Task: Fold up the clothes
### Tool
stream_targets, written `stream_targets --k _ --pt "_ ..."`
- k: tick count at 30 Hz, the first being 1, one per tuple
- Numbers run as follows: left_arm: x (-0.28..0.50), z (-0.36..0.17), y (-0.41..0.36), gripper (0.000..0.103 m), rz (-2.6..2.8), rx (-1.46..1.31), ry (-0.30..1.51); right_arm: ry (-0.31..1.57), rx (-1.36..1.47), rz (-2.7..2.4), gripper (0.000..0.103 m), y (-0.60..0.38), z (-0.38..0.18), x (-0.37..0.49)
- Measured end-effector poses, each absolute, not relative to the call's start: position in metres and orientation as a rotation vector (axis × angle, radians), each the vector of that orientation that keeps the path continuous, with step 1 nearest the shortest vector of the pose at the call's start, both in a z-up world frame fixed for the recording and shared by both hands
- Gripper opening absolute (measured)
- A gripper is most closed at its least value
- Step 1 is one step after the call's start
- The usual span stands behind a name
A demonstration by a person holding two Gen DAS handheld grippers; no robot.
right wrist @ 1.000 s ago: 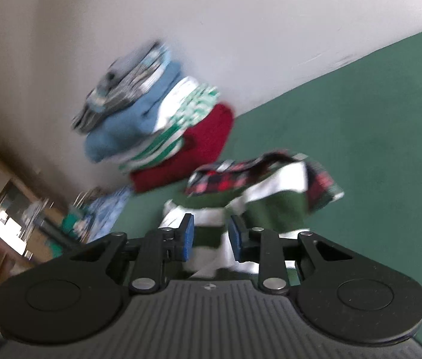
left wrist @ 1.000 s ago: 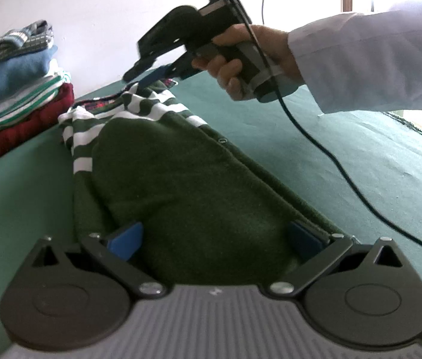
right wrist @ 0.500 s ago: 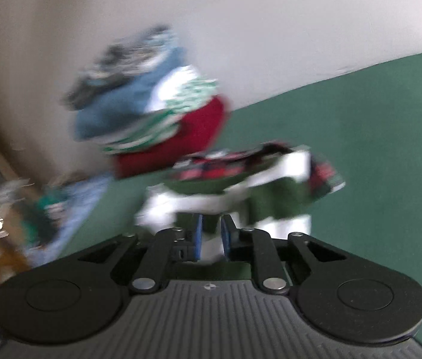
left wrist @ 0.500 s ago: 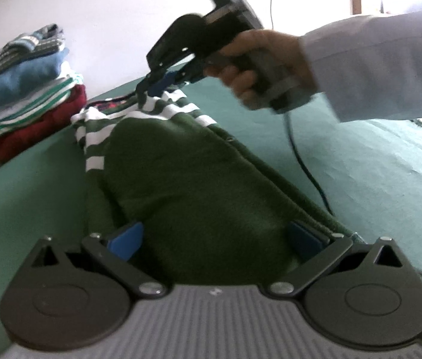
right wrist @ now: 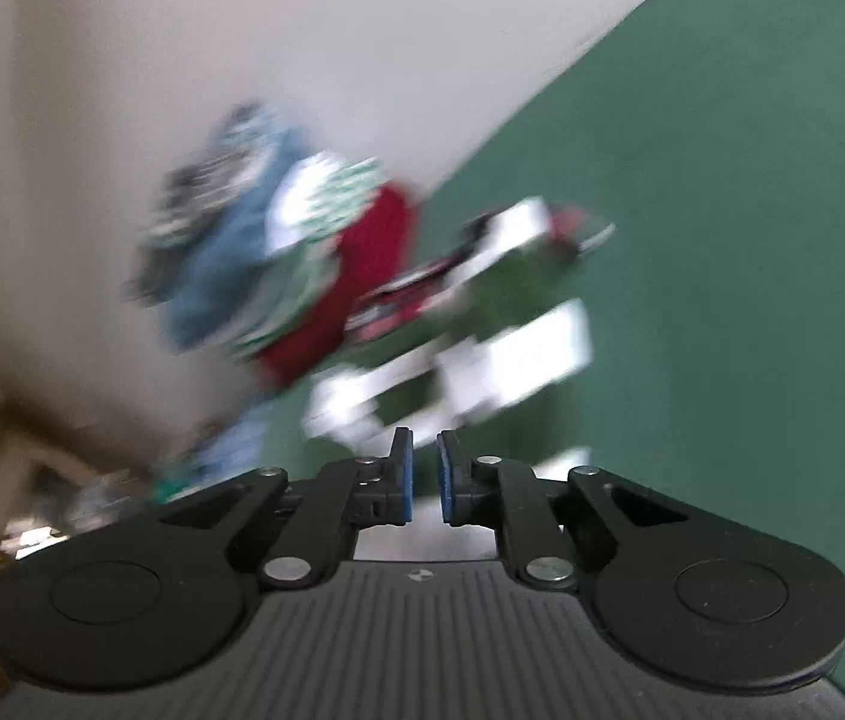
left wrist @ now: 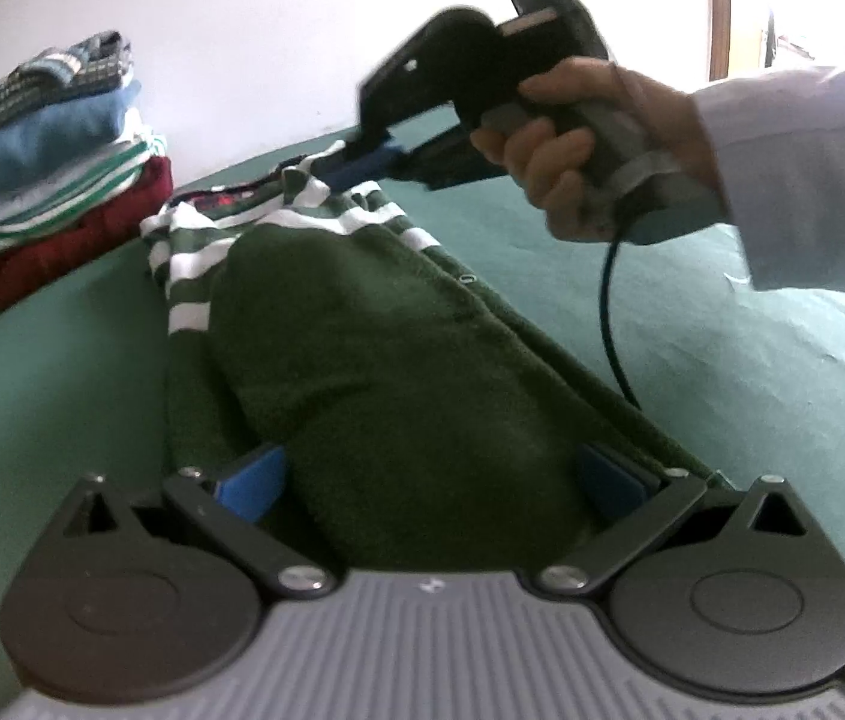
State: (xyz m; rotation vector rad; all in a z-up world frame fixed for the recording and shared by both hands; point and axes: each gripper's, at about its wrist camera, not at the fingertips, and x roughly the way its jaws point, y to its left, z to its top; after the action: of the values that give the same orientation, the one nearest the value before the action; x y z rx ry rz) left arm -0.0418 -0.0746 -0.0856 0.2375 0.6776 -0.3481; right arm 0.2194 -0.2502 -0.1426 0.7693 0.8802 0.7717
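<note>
The sweater (left wrist: 386, 360), dark green with a green-and-white striped end, lies lengthwise on the green table (left wrist: 752, 372). Its near end sits between the wide-spread fingers of the left gripper (left wrist: 431, 477), which is open around the bulk, not pinching it. At the far striped end, the right gripper (left wrist: 371, 159), held in a hand (left wrist: 572, 150), has narrowed from a clear gap a second ago to nearly shut. In the left view its blue pads sit right at the striped hem, apparently pinching it, though blur leaves that unsure. I judge this a grasp for drawing the far end over toward the near one. A folded stack (left wrist: 44, 174) stands near the wall beyond. The right view is heavily smeared; the near hem hides behind the left gripper's body.
</note>
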Motion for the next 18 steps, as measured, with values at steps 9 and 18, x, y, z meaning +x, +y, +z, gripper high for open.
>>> stream_targets --k 9,18 --pt "-0.057 -0.086 -0.090 0.102 -0.295 0.369 0.600 0.957 0.638 0.695 0.000 -0.211 -0.151 0.232" --pt "-0.074 -0.089 -0.105 0.102 -0.242 0.528 0.497 0.843 0.261 0.736 0.027 -0.190 -0.108 0.168"
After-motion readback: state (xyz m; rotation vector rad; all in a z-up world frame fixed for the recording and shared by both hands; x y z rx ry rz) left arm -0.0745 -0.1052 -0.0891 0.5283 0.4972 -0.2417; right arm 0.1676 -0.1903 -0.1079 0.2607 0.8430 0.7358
